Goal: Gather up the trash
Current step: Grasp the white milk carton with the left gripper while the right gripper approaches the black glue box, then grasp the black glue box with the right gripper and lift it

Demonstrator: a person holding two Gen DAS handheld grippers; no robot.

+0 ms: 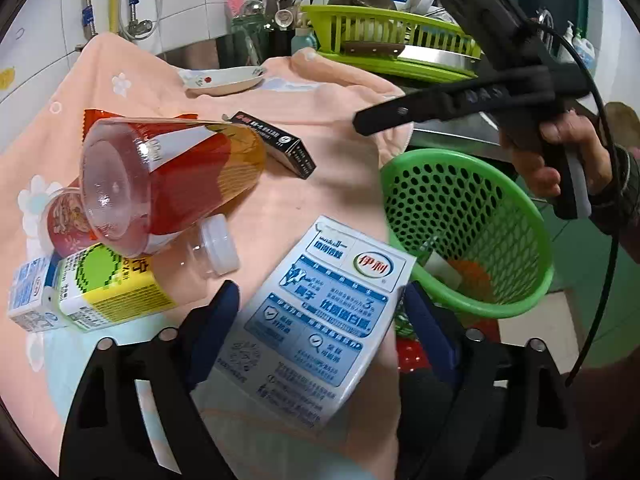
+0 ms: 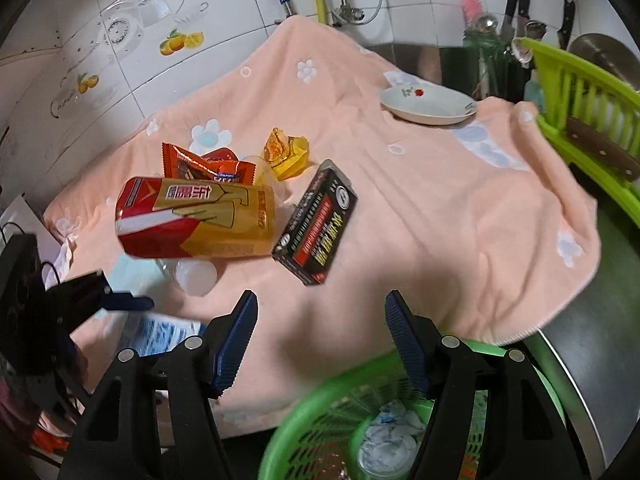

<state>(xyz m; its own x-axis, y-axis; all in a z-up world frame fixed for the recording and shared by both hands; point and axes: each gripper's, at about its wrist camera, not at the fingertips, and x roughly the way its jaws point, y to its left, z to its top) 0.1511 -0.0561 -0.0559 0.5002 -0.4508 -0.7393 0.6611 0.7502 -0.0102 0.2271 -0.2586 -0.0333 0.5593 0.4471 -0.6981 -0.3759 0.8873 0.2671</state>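
Observation:
My left gripper [image 1: 320, 300] is shut on a blue-and-white milk carton [image 1: 316, 320] and holds it above the peach towel [image 1: 320, 168], just left of the green perforated basket [image 1: 472, 232]. The basket holds some trash [image 2: 388, 436]. My right gripper [image 2: 320, 340] is open and empty above the basket rim [image 2: 304, 420]; it also shows in the left wrist view [image 1: 376, 120]. On the towel lie a red-and-gold bottle [image 2: 196, 216], a black box [image 2: 316, 224], red [image 2: 200, 168] and yellow [image 2: 288, 152] wrappers, a yellow-green carton [image 1: 108, 284] and a small clear bottle [image 1: 208, 248].
A white dish [image 2: 428, 106] sits at the towel's far edge. A lime dish rack [image 1: 392, 40] with plates and a knife stands at the back right, with knives and utensils behind. Tiled wall and pipes lie at the back. The steel counter edge [image 2: 572, 360] is at the right.

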